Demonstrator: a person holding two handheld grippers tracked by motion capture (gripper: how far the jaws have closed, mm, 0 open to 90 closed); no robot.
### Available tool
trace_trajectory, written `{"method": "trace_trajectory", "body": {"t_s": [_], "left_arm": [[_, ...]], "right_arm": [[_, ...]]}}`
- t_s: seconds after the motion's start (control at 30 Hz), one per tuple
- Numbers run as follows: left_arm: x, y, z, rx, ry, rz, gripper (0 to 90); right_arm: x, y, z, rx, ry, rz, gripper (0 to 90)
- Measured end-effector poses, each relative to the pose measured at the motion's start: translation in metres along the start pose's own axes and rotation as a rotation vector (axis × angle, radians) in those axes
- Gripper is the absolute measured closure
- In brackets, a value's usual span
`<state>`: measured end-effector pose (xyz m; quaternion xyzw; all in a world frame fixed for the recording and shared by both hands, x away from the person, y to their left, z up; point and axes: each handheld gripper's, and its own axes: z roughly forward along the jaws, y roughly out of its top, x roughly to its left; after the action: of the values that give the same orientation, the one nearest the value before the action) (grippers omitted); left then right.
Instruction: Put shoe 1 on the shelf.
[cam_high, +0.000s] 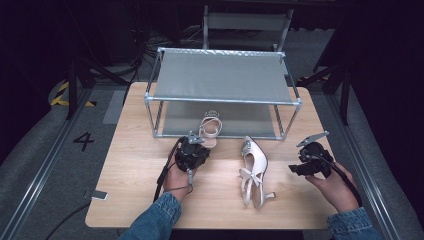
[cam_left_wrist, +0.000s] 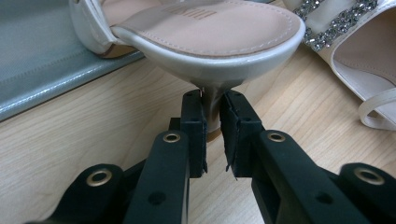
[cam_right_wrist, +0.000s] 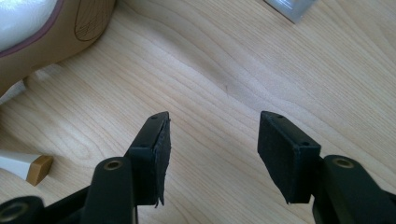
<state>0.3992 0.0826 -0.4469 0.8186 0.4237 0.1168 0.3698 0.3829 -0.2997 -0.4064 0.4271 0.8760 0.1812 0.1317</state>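
Observation:
A white strappy high-heel sandal (cam_high: 211, 127) stands at the front edge of the rack's lower shelf. In the left gripper view I see its sole (cam_left_wrist: 210, 32) from behind, and its thin heel (cam_left_wrist: 212, 109) sits between the pads of my left gripper (cam_left_wrist: 212, 100), which press on it from both sides. In the high view the left gripper (cam_high: 200, 142) is just in front of that sandal. A second white shoe (cam_high: 254, 167) with a jewelled toe lies on the table to the right. My right gripper (cam_high: 294, 169) is beside it, open (cam_right_wrist: 212, 123) over bare wood.
A metal rack (cam_high: 222, 75) with two grey fabric shelves stands at the back of the wooden table (cam_high: 135, 190). The right gripper view shows the second shoe's tan sole (cam_right_wrist: 56, 32) and its heel tip (cam_right_wrist: 32, 168) at the left. Dark floor surrounds the table.

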Motion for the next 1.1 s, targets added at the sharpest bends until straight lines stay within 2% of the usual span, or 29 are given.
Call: {"method": "trace_trajectory", "body": {"t_s": [0.1, 0.2, 0.23, 0.3, 0.47, 0.53, 0.6, 0.67, 0.73, 0.87, 0.9, 1.1], "left_arm": [[-0.001, 0.005, 0.000, 0.015, 0.003, 0.016, 80.3], [-0.002, 0.011, 0.000, 0.014, -0.021, 0.000, 80.4], [-0.001, 0.014, 0.000, 0.012, -0.024, 0.009, 80.3], [-0.002, 0.016, 0.002, 0.002, -0.022, -0.005, 80.4], [0.003, 0.026, 0.002, 0.005, -0.005, -0.014, 80.3], [0.007, 0.031, 0.003, -0.015, -0.001, -0.011, 80.3], [0.010, 0.037, 0.005, -0.007, 0.021, -0.006, 80.3], [0.013, 0.040, 0.006, -0.027, 0.024, -0.009, 80.3], [0.015, 0.045, 0.009, -0.013, 0.025, -0.024, 80.3], [0.021, 0.052, 0.015, -0.018, 0.016, -0.042, 80.2], [0.022, 0.053, 0.017, -0.021, 0.010, -0.058, 80.2], [0.030, 0.063, 0.029, -0.012, 0.031, -0.061, 80.2]], "right_arm": [[-0.001, 0.000, 0.000, 0.000, 0.001, 0.001, 44.6], [-0.001, 0.000, 0.000, 0.000, 0.002, 0.004, 44.6], [-0.001, -0.001, 0.000, -0.001, 0.003, 0.006, 44.6], [-0.002, -0.001, 0.000, 0.000, 0.004, 0.005, 44.6], [-0.002, -0.001, 0.001, 0.001, 0.005, 0.008, 44.6], [-0.002, -0.001, 0.002, 0.004, 0.007, 0.009, 44.6], [-0.002, -0.001, 0.003, 0.006, 0.008, 0.007, 44.6], [-0.002, -0.001, 0.003, 0.007, 0.008, 0.005, 44.6], [-0.002, -0.001, 0.003, 0.006, 0.009, 0.006, 44.6], [-0.003, -0.001, 0.004, 0.008, 0.016, 0.011, 44.6], [-0.003, -0.001, 0.004, 0.008, 0.019, 0.011, 44.6], [-0.003, -0.001, 0.004, 0.007, 0.026, 0.012, 44.5]]}}
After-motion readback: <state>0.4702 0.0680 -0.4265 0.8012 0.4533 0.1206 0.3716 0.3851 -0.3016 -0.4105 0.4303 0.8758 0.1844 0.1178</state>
